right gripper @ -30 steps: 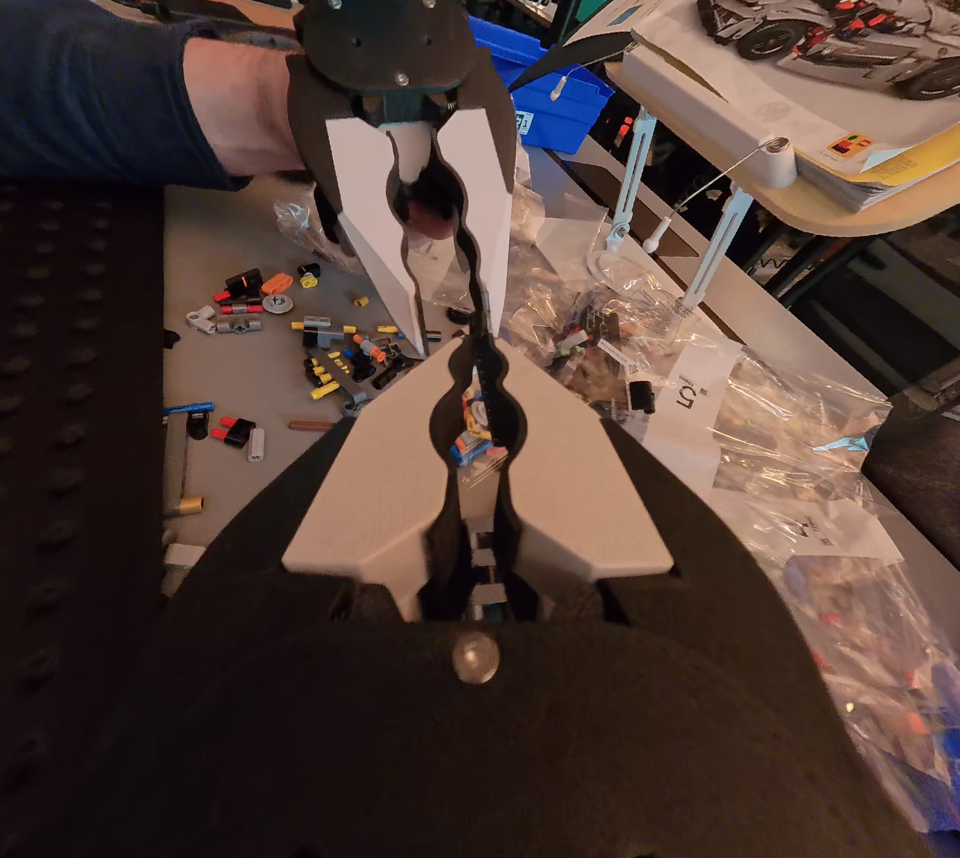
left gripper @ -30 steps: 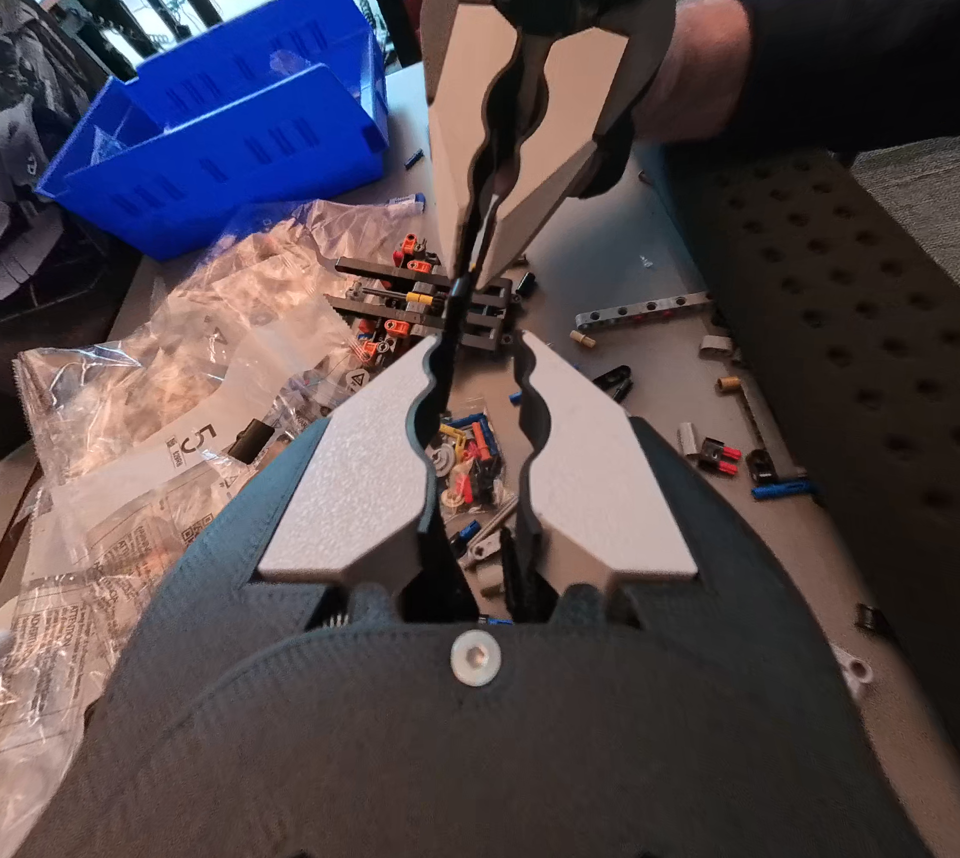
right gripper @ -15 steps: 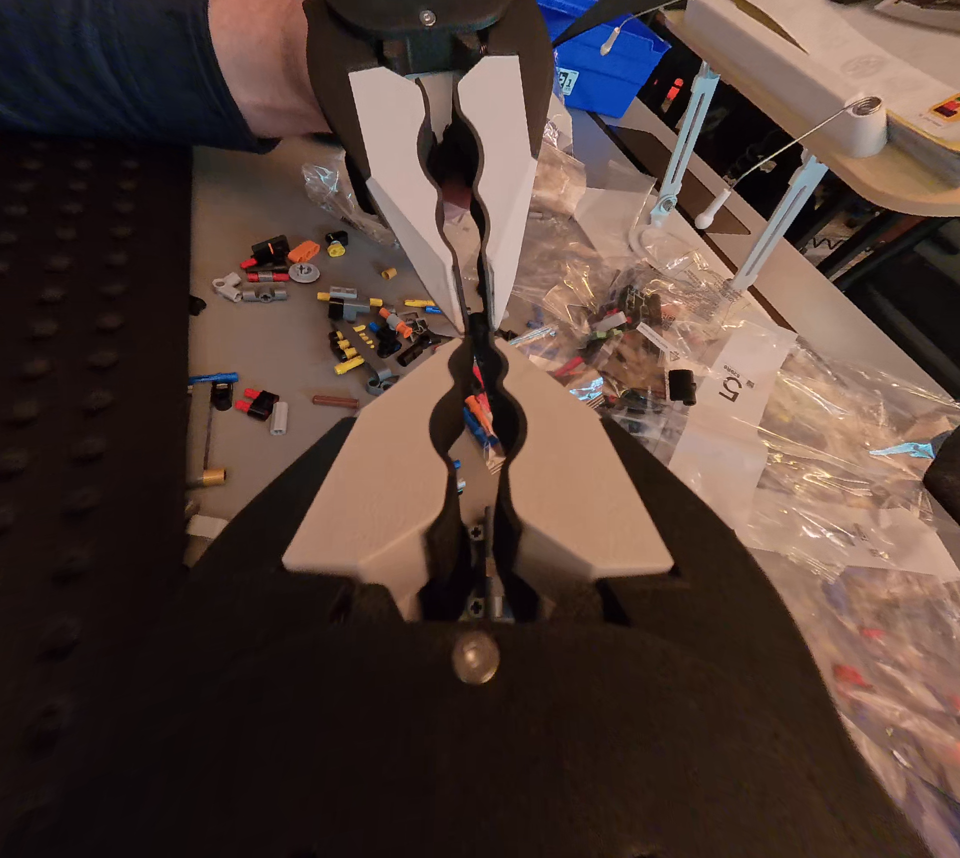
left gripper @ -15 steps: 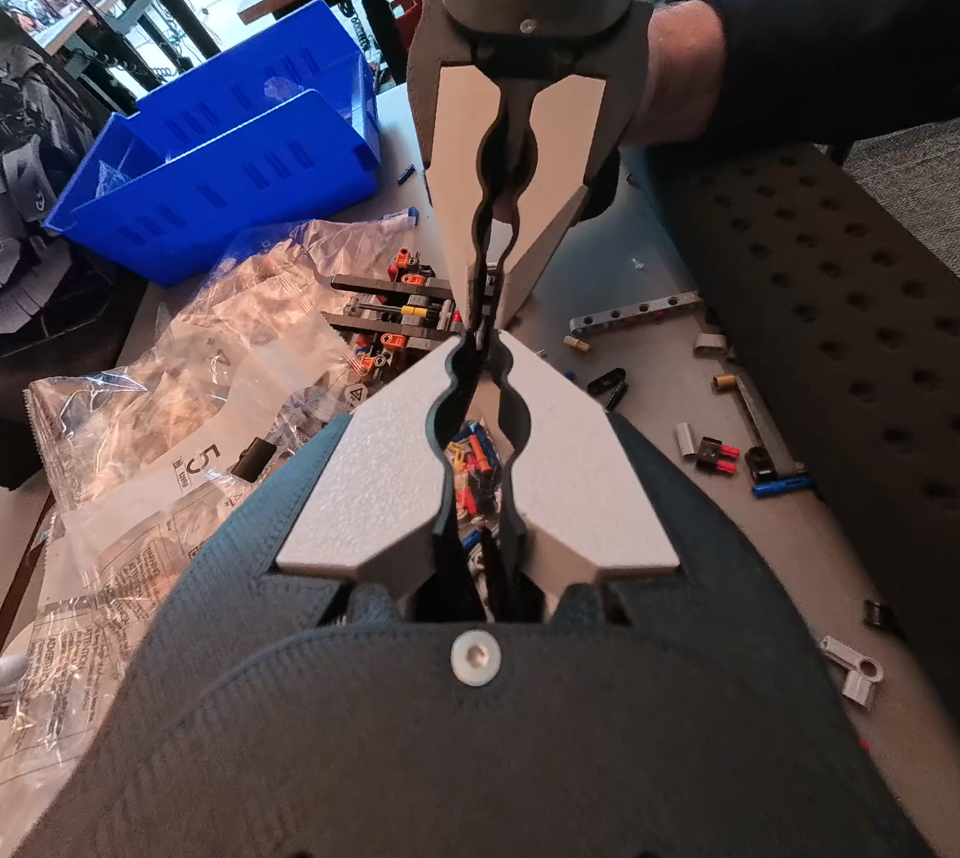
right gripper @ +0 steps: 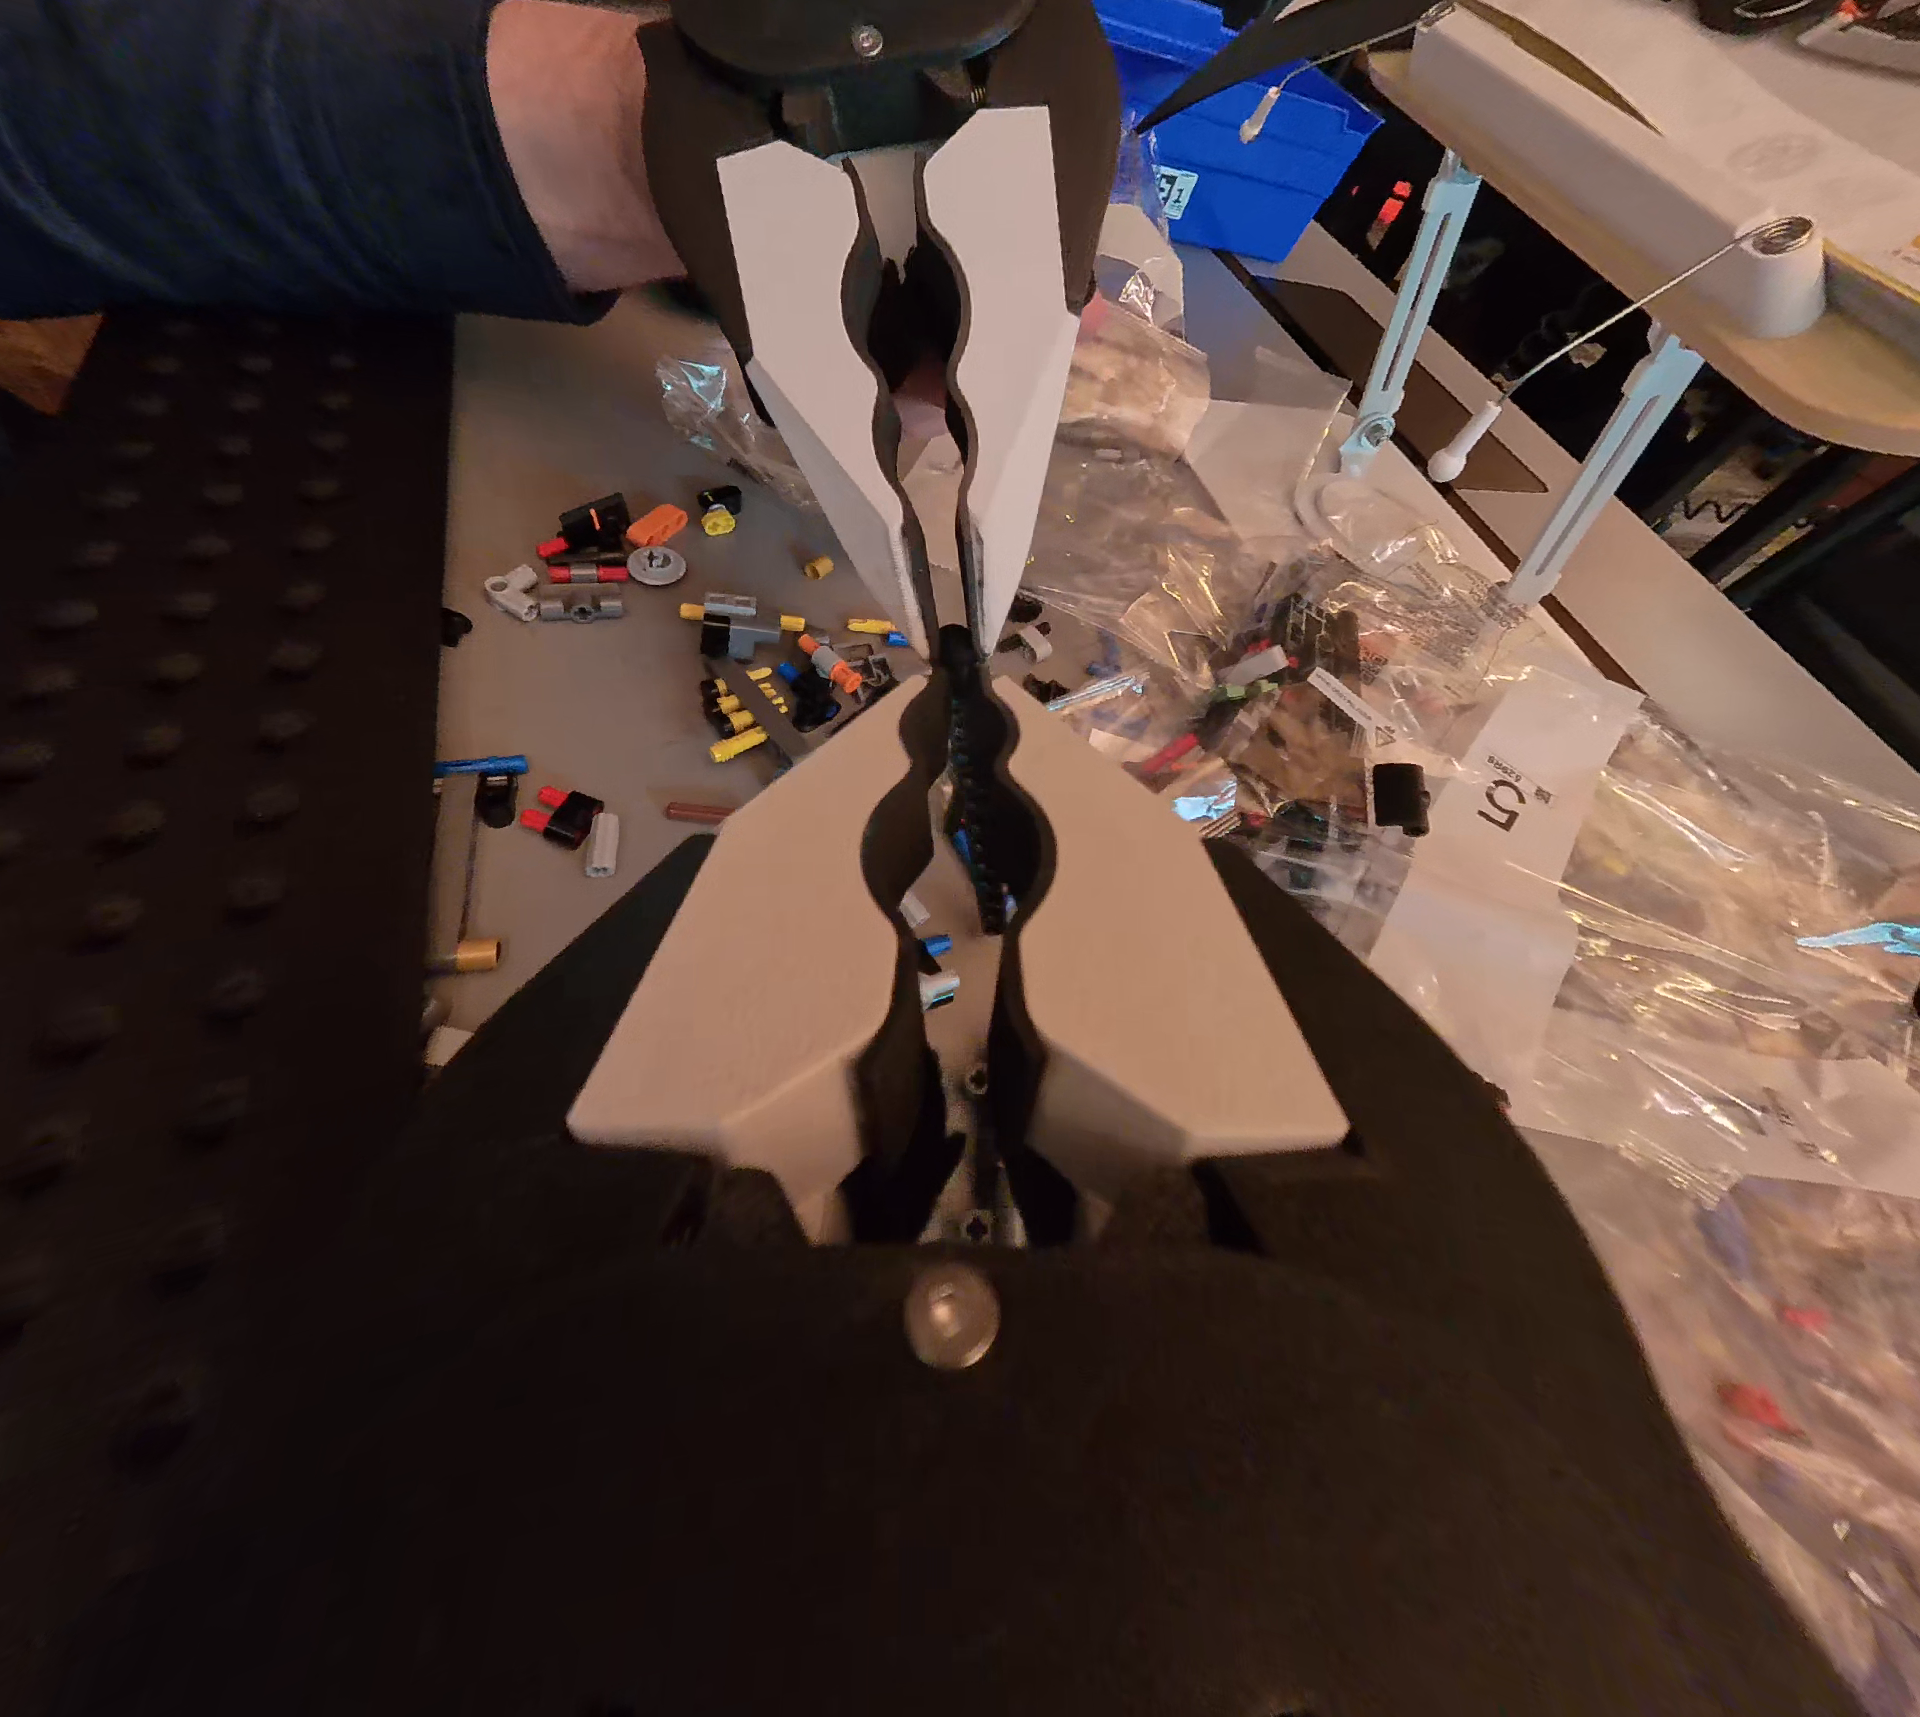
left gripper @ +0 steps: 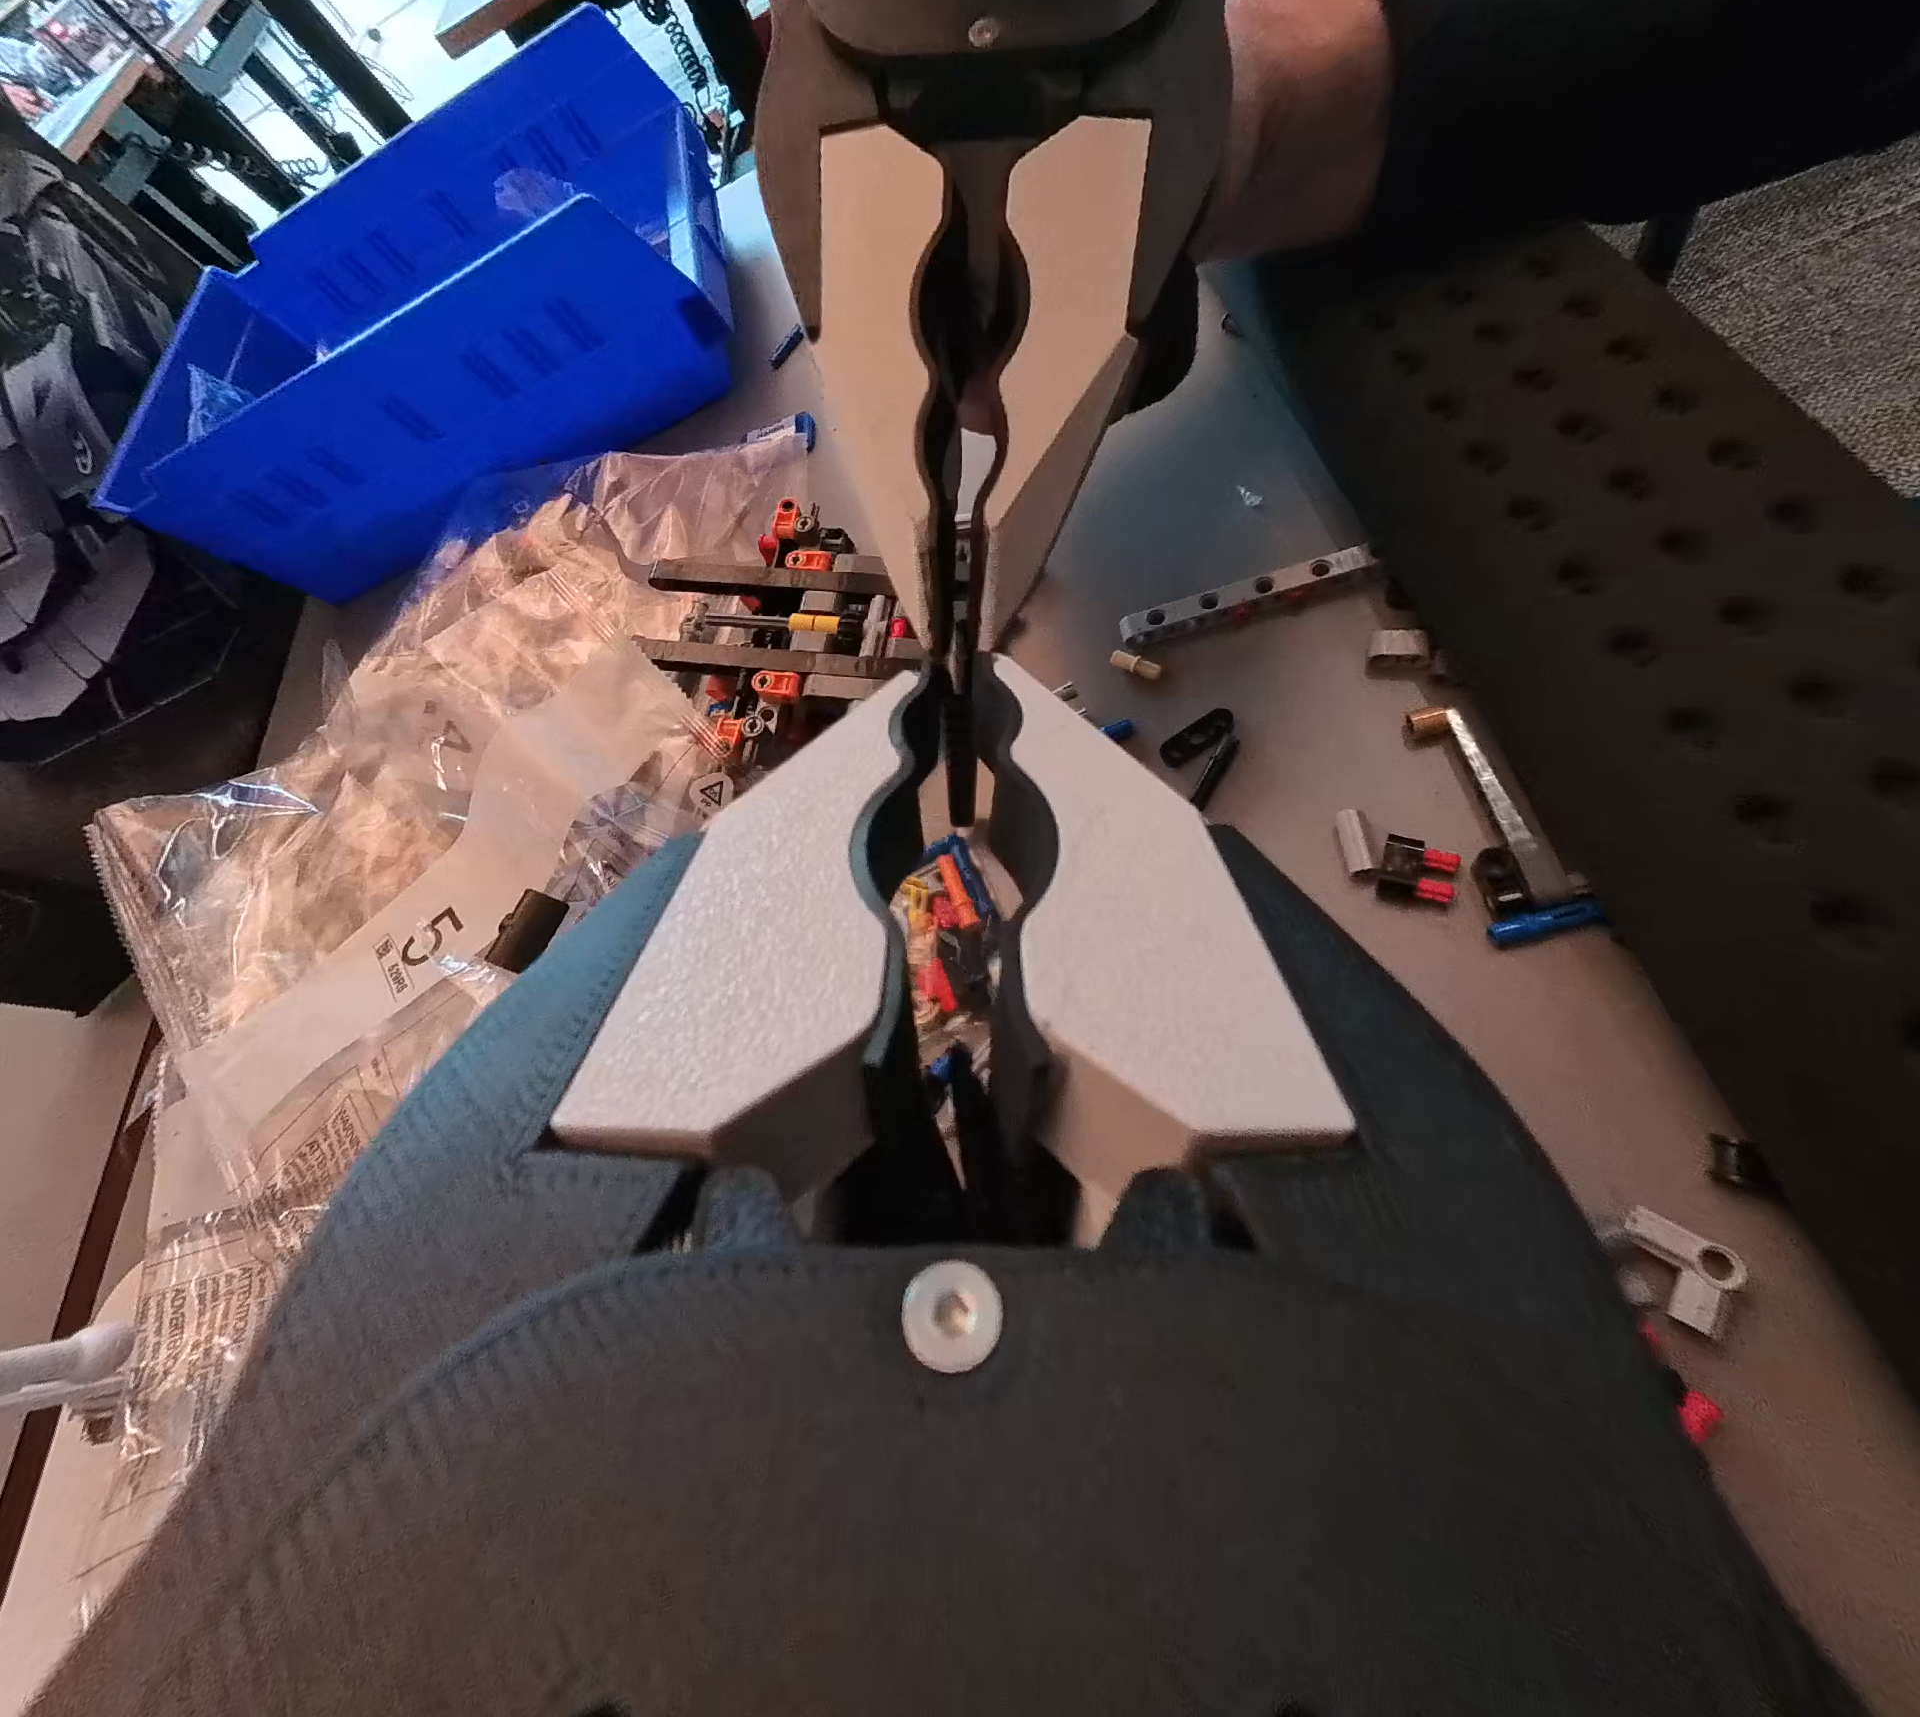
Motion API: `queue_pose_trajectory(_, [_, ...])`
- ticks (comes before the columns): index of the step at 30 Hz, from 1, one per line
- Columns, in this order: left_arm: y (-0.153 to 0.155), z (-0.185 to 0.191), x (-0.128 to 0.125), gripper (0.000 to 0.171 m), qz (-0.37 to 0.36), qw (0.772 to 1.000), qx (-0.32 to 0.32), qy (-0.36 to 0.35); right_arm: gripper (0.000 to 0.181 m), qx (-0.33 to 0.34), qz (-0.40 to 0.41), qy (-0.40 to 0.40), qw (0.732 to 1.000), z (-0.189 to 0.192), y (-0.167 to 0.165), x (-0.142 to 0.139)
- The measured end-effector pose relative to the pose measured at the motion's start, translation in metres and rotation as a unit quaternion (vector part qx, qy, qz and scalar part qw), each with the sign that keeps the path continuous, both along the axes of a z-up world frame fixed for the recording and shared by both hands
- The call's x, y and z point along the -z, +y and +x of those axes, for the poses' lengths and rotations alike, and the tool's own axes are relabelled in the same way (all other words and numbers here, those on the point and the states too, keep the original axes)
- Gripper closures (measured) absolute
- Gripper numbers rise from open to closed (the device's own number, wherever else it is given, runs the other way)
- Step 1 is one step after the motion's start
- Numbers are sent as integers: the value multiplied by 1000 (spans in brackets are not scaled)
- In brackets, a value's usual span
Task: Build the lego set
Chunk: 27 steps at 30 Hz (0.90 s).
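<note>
My two grippers meet tip to tip above the grey table [left gripper: 1299, 836]. My left gripper [left gripper: 954, 680] is shut on a thin black rod-like piece [left gripper: 958, 763]. My right gripper [right gripper: 954, 680] is shut on a black toothed piece [right gripper: 977, 826] that runs back between its fingers. The two pieces touch at the tips; I cannot tell if they are joined or are one part. The right gripper [left gripper: 951, 618] faces me in the left wrist view, the left gripper [right gripper: 943, 618] in the right wrist view. A part-built dark grey frame [left gripper: 769, 618] with orange connectors lies behind.
Loose small pieces [right gripper: 727, 628] and a grey beam [left gripper: 1247, 602] are scattered on the table. Clear plastic bags [left gripper: 416, 732] [right gripper: 1351, 680] lie to one side, blue bins [left gripper: 416, 379] beyond. A black studded mat [left gripper: 1610, 628] borders the table. An instruction booklet stand [right gripper: 1662, 109] stands at the right. Both grippers' tips are close together, under 4 cm apart.
My left gripper's fingers have closed from partly open onto the black piece. Both grippers have stayed tip to tip, shifting slightly over the table.
</note>
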<state>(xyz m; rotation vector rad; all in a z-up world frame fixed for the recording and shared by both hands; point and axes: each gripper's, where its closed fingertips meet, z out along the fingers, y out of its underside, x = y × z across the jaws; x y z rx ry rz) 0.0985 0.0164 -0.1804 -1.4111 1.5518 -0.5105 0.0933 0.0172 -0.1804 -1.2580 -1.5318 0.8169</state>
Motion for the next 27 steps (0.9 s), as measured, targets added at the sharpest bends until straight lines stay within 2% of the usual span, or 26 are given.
queue_pose_trajectory(8, [-4, -1, -1, 168, -1, 1000, 8, 3, 181, -6, -10, 2, 1000, 3, -1, -1])
queue_pose_trajectory(10, [6, -21, 2, 168, 5, 999, -24, 22, 181, 20, -28, 36, 999, 18, 14, -12])
queue_pose_trajectory(12, [4, -27, -26, 169, -17, 998, -17, -64, 181, 7, -47, 74, 996, 22, 12, -27])
queue_pose_trajectory(13, [4, -25, -28, 169, -9, 998, -17, -56, 181, 7, -39, 57, 998, 17, 10, -21])
queue_pose_trajectory(17, [1, -13, -6, 168, -2, 1000, -13, 0, 180, -14, -57, 6, 998, 12, 3, 2])
queue_pose_trajectory(20, [7, -19, -9, 168, -9, 999, -27, -18, 180, -37, -69, -25, 997, 9, -6, 15])
queue_pose_trajectory(23, [11, -23, -8, 168, -11, 999, -35, -17, 180, -29, -46, -112, 992, 6, -7, 49])
queue_pose_trajectory(27, [14, -23, -6, 168, -23, 999, -38, -28, 172, -9, -41, -103, 994, 5, 1, 47])
